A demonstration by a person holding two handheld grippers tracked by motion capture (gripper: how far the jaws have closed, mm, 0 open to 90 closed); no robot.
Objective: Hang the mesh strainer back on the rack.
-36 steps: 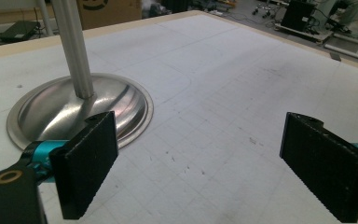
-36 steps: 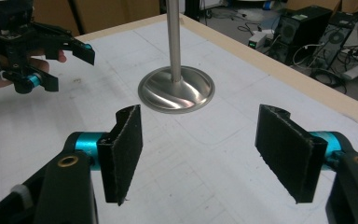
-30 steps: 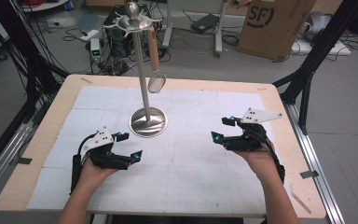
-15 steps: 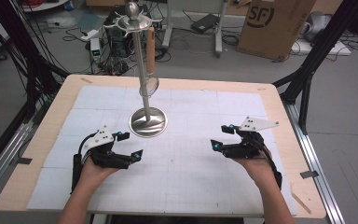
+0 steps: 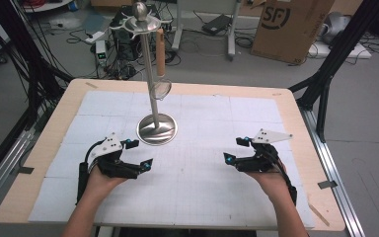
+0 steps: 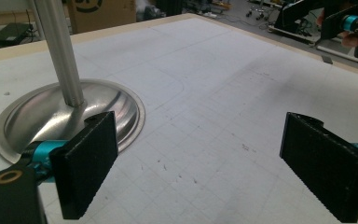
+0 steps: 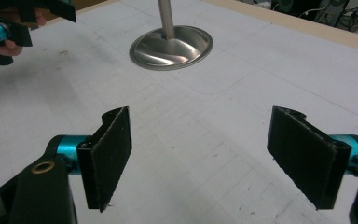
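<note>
A steel stand (image 5: 156,129) with a round base and a tall pole rises at mid-table. A small mesh strainer (image 5: 161,90) with a wooden handle hangs from the stand's top. My left gripper (image 5: 139,153) rests low on the white mat, front-left of the base, jaws wide open and empty. The left gripper view puts the base (image 6: 70,116) just beyond the left gripper (image 6: 205,163). Over at front-right, my right gripper (image 5: 234,149) is also open and empty. The stand base (image 7: 171,46) lies farther ahead of the right gripper (image 7: 200,158).
A white gridded mat (image 5: 202,187) covers the wooden table (image 5: 286,98). Black frame legs (image 5: 325,84) stand at the table's right. A cardboard box (image 5: 288,24), cables and equipment lie on the floor behind. The other gripper (image 7: 9,23) shows at the right gripper view's top left.
My right gripper has drawn a little nearer the person and lower toward the mat. The left gripper has stayed put.
</note>
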